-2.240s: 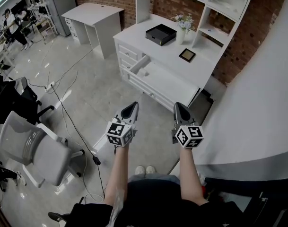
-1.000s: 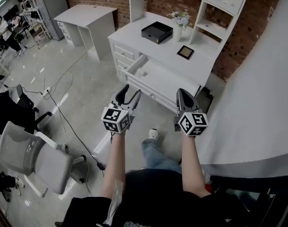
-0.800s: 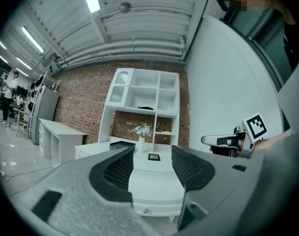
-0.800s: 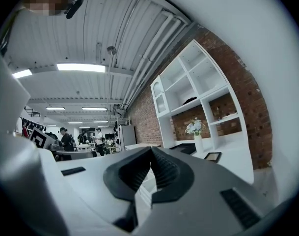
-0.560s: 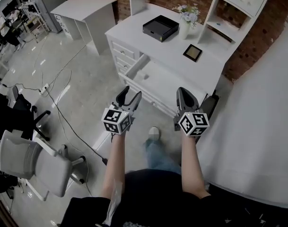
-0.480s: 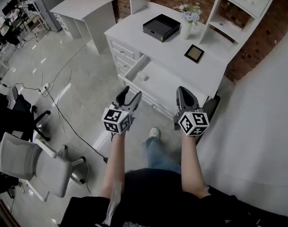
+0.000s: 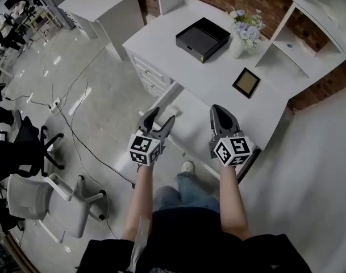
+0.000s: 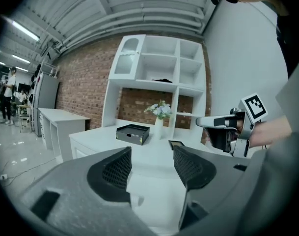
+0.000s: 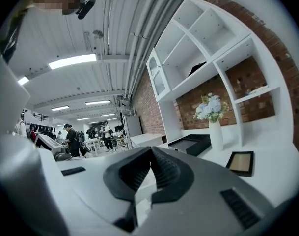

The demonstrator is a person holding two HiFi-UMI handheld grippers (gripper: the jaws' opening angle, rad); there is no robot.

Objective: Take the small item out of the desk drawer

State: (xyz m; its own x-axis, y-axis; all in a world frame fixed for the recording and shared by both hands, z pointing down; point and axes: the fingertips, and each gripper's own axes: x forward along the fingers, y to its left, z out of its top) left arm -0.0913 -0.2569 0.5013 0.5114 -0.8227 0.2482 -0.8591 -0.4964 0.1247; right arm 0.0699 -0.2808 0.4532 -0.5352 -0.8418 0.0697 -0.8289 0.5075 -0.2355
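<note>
In the head view, the left gripper point(image 7: 161, 117) and right gripper point(image 7: 219, 111) are held before the white surface point(image 7: 201, 78), whose drawer point(image 7: 165, 98) is already pulled out. The small item, presumably inside, cannot be made out. In the left gripper view, the jaws are seen opening, nothing between them. In the right gripper view, the jaws are pressed together, empty. Reaching in, grasping and lifting out are judged still to be done.

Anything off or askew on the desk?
Only the drawer at the front left of the desk stands pulled out. The picture frame lies flat on the top rather than standing. No spill or damage visible.
</note>
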